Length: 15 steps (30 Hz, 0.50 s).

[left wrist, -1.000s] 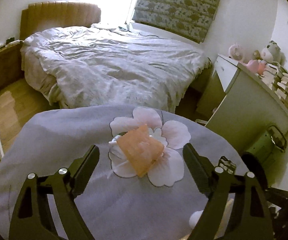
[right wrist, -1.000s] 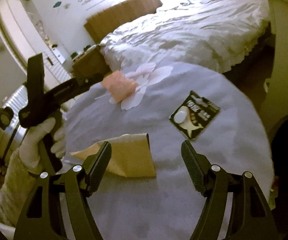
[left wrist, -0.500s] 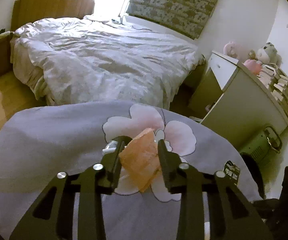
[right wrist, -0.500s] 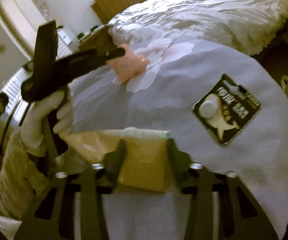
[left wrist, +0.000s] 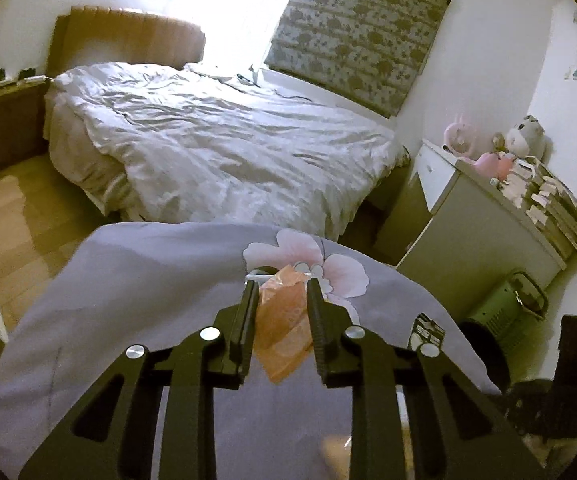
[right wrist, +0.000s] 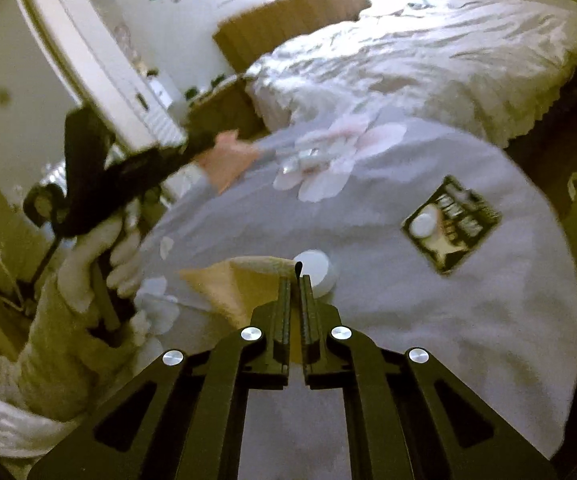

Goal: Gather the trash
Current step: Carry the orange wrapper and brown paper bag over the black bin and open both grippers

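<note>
My left gripper (left wrist: 282,292) is shut on an orange plastic wrapper (left wrist: 284,332) and holds it above the lilac flowered cloth (left wrist: 128,288). In the right wrist view the wrapper (right wrist: 226,162) shows blurred at the left gripper's tip. My right gripper (right wrist: 296,282) is shut on a tan paper bag (right wrist: 236,286) lifted off the cloth. A white round lid (right wrist: 316,272) lies just beyond its tips. A black snack packet (right wrist: 450,224) lies flat on the cloth to the right, and its edge shows in the left wrist view (left wrist: 426,330).
The cloth-covered round table (right wrist: 468,340) stands before a bed (left wrist: 216,148). A white dresser (left wrist: 480,232) with toys and a green bin (left wrist: 508,308) stand at the right. Wood floor (left wrist: 20,216) lies at the left. A gloved hand (right wrist: 100,256) holds the left gripper.
Both grippers closed: the left on the orange wrapper, the right on the paper bag. Both pieces have been lifted off the cloth, uncovering the white lid.
</note>
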Available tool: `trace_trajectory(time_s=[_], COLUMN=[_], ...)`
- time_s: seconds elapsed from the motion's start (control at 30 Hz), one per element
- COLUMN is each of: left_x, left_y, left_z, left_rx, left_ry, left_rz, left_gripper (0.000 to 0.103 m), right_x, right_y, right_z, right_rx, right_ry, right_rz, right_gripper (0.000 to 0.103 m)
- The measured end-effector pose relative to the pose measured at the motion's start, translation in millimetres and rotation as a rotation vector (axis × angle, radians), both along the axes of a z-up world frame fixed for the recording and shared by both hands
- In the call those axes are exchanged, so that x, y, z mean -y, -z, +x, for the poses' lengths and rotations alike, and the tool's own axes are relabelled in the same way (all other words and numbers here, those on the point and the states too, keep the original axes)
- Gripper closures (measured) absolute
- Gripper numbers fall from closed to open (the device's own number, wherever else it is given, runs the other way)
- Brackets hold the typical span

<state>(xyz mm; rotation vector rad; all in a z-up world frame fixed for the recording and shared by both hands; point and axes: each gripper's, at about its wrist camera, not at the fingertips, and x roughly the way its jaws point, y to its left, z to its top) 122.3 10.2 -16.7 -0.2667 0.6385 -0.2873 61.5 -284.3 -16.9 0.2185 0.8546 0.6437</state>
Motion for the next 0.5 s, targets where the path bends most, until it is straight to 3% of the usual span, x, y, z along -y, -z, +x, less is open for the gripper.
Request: trace_trajectory(time_s=[0.23,0.5], left_x=[11,41], left_y=[-19,-29], left_z=[-24,-37], left_rx=[0.036,0.056], left_ry=[0.017,0.067], left_rz=[0.014,0.032], left_gripper=[0.079,0.079], right_x=[41,64], right_y=[-43,-60], right_z=[-13,-23], right_rx=[0.124,0.178], right_ry=[0.146,0.19], right_rz=[0.057,0.088], right_gripper=[0.098,0.098])
